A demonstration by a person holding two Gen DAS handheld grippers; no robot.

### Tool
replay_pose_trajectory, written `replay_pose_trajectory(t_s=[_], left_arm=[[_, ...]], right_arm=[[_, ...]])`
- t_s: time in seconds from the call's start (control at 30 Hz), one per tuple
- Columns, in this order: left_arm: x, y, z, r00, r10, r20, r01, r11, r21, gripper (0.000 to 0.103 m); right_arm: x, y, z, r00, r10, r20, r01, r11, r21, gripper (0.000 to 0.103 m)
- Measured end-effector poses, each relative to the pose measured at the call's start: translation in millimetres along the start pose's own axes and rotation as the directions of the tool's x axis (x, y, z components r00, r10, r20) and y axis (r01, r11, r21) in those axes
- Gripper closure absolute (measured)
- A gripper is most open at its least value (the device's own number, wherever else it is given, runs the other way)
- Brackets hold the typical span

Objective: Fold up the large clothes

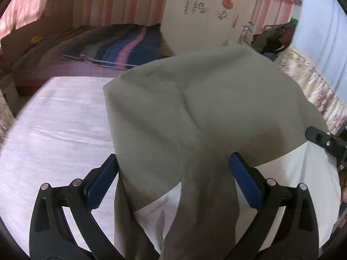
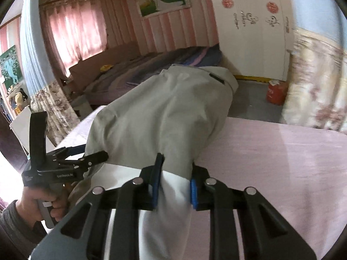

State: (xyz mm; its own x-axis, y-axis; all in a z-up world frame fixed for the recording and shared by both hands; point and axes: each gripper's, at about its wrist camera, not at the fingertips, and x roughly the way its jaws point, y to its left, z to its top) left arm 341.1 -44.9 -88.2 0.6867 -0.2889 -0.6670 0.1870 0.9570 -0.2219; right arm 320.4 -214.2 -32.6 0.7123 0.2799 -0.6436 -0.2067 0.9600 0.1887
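garment lies on the table — bed behind it, wardrobe beyond.

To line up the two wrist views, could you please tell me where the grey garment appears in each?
Left wrist: the garment fills the centre and right, running down between the open jaws of the left gripper.
Right wrist: the garment lies centre-left, its white lining bunched between the jaws of the right gripper.
Shared landmark: the wardrobe with red round stickers, behind the garment.
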Motion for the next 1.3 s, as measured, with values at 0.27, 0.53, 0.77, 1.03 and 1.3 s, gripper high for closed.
replay_pose_trajectory(t_s=[0.27, 0.53, 0.77, 1.03, 1.3], left_arm=[[53.7, -130.1, -0.6, 0.998, -0.070, 0.003, 0.070, 0.997, 0.019, 0.003], [42.2, -107.6, -15.8, 0.999, -0.008, 0.034, 0.006, 0.999, 0.035, 0.003], [-32.4, -82.8, -55.7, 0.994, -0.027, 0.107, 0.015, 0.993, 0.113, 0.003], [-120.4, -53.9, -57.8, 0.956, 0.073, 0.283, -0.102, 0.991, 0.091, 0.003], [-167.8, -33.5, -53.6, 0.903, 0.146, 0.405, -0.173, 0.984, 0.032, 0.003]], right_arm=[[-22.5, -144.2, -21.3, 0.997, -0.060, -0.057, 0.062, 0.997, 0.037, 0.077], [-23.0, -118.3, -54.2, 0.968, -0.251, -0.011, 0.252, 0.967, 0.032, 0.021], [-84.6, -101.0, -72.1, 0.963, -0.265, 0.036, 0.257, 0.954, 0.153, 0.007], [-126.5, -39.8, -72.0, 0.980, -0.176, 0.095, 0.158, 0.971, 0.178, 0.007], [-142.6, 8.8, -92.9, 0.943, -0.244, 0.225, 0.237, 0.970, 0.059, 0.006]])
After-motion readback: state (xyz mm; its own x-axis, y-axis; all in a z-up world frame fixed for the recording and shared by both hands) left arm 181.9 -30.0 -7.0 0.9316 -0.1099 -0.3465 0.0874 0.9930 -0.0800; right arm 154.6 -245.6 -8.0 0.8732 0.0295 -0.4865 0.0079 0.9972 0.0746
